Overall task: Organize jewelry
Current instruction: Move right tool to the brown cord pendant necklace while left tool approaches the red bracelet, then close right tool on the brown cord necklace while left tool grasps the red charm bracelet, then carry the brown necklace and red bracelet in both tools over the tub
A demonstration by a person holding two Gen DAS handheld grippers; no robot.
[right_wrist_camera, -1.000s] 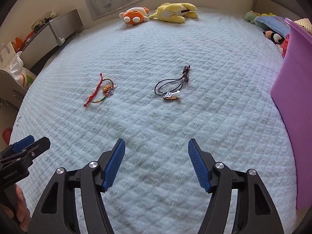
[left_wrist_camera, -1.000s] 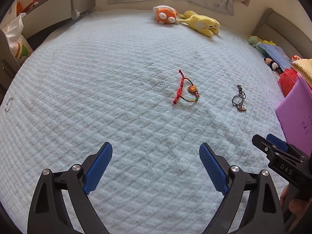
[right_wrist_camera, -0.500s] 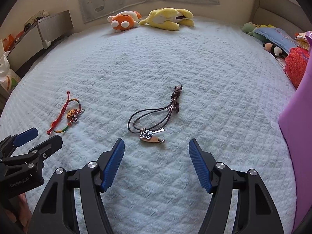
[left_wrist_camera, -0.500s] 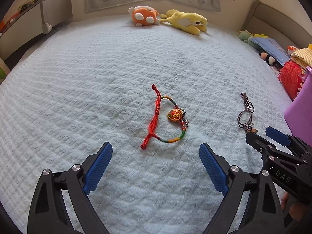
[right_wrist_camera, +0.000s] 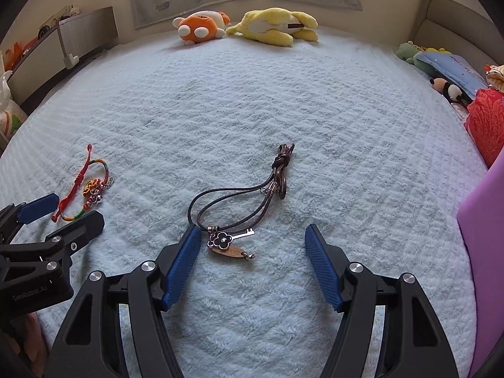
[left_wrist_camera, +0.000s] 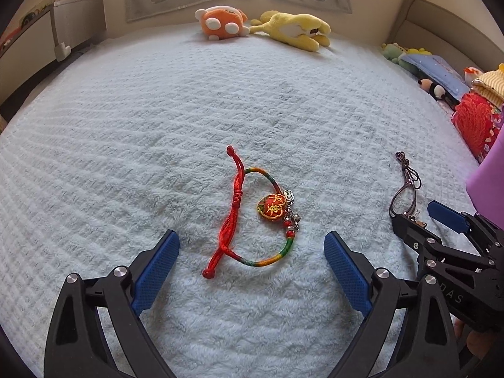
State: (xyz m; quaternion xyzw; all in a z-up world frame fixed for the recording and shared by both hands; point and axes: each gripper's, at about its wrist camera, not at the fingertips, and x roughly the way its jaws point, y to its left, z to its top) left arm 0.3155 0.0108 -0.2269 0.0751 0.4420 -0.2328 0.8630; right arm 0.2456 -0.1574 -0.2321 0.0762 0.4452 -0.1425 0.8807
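Note:
A red and rainbow cord bracelet (left_wrist_camera: 252,214) with an embroidered charm lies on the pale blue bedspread (left_wrist_camera: 157,126), just ahead of and between the fingers of my open left gripper (left_wrist_camera: 251,252). It also shows in the right wrist view (right_wrist_camera: 85,189). A dark cord necklace (right_wrist_camera: 242,201) with a flower, a key and a wooden tag lies just ahead of my open right gripper (right_wrist_camera: 252,245), its pendant next to the left fingertip. The necklace also shows in the left wrist view (left_wrist_camera: 404,186), partly hidden behind the right gripper (left_wrist_camera: 441,226).
A purple box (right_wrist_camera: 482,252) stands at the right edge. Orange (right_wrist_camera: 201,28) and yellow (right_wrist_camera: 274,25) plush toys lie at the far side of the bed. More toys and a red cushion (right_wrist_camera: 488,123) sit at the right. A low cabinet (right_wrist_camera: 63,44) stands at the left.
Both grippers have moved forward and down toward the bed. The bracelet now lies close between the left fingers and the necklace pendant close to the right fingers. Both stay open.

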